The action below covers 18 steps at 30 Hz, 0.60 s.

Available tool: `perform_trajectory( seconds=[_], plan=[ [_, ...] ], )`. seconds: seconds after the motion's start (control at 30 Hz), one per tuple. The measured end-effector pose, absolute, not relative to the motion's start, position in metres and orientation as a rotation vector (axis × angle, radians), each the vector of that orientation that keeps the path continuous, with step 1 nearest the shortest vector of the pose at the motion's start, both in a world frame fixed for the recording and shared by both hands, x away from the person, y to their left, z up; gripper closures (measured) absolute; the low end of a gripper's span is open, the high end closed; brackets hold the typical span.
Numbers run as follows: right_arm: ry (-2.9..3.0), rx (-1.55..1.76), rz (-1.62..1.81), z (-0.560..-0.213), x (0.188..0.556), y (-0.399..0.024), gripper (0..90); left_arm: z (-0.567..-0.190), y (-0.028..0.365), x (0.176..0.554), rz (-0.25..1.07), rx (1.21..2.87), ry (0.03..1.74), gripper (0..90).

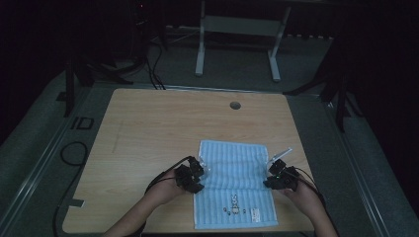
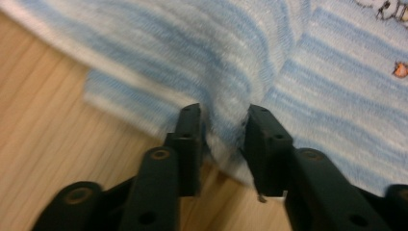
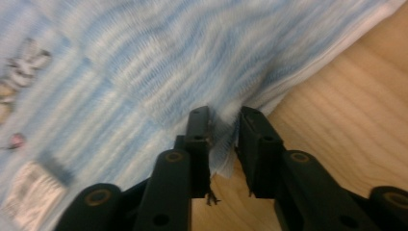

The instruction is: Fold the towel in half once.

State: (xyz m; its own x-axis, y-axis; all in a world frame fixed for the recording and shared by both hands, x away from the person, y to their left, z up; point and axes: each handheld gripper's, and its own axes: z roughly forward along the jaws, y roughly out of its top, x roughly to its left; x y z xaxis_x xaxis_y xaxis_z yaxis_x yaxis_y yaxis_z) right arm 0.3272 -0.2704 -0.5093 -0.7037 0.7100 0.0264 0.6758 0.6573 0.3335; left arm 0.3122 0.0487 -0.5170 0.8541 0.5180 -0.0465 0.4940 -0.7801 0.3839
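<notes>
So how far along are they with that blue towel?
Early on, it seems. The striped towel lies spread flat on the table. In hand: the left gripper and right gripper each pinch a side edge. Any lifting or folding looks still to come.

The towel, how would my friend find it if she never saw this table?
Look at the wooden table, at the side nearest the person. The towel lies flat there, between the left claw and the right claw, each pinching one edge. It is light blue with white stripes and small pictures near its end.
</notes>
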Motion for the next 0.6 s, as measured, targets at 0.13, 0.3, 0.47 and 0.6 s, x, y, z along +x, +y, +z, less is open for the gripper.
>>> perform_trajectory(
  seconds=[0.13, 0.3, 0.47, 0.6],
  plan=[
    [2.731, 1.136, 0.543, -0.484, 0.331, -0.277, 67.7, -0.497, 0.063, 0.319, 0.130, 2.611, 0.805, 59.1],
    [2.663, 1.152, 0.530, -0.457, 0.358, -0.284, 66.2, -0.476, 0.072, 0.350, 0.193, 2.578, 0.883, 52.3],
    [2.659, 1.213, 0.494, -0.452, 0.399, -0.275, 62.4, -0.471, 0.064, 0.390, 0.201, 2.550, 0.974, 52.2],
    [2.657, 1.277, 0.466, -0.459, 0.432, -0.266, 60.9, -0.474, 0.051, 0.417, 0.227, 2.573, 1.000, 51.3]
  ],
)
